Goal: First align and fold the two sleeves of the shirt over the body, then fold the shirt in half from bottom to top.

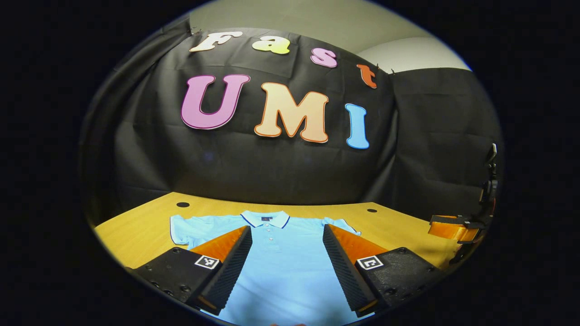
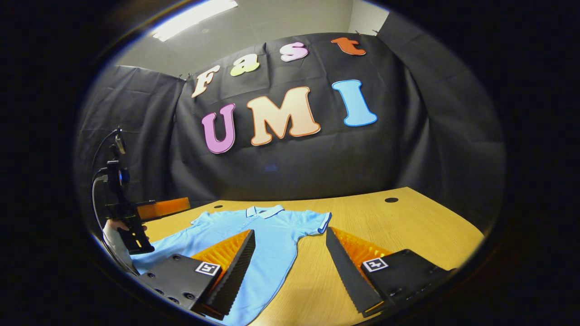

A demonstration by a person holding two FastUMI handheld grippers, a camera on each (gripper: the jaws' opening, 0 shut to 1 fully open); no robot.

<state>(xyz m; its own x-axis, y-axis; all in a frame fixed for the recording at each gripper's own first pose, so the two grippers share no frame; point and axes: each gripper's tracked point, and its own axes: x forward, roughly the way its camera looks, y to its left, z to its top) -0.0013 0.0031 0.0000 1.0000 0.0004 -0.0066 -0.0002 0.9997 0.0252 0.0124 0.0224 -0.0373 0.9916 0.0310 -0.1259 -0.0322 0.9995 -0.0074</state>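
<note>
Left gripper [image 1: 287,260] wide open above smooth light-blue polo shirt [image 1: 285,267], holding nothing, right gripper [image 2: 290,267] wide open, empty, shirt flat on wooden desk [image 2: 408,226], 2 sleeves spread

In the left gripper view the shirt [image 1: 290,267] runs out of sight below the left tool [image 1: 287,235], its hem cut off, while in the right gripper view the right tool's near finger [image 2: 235,267] hides part of its body.
</note>
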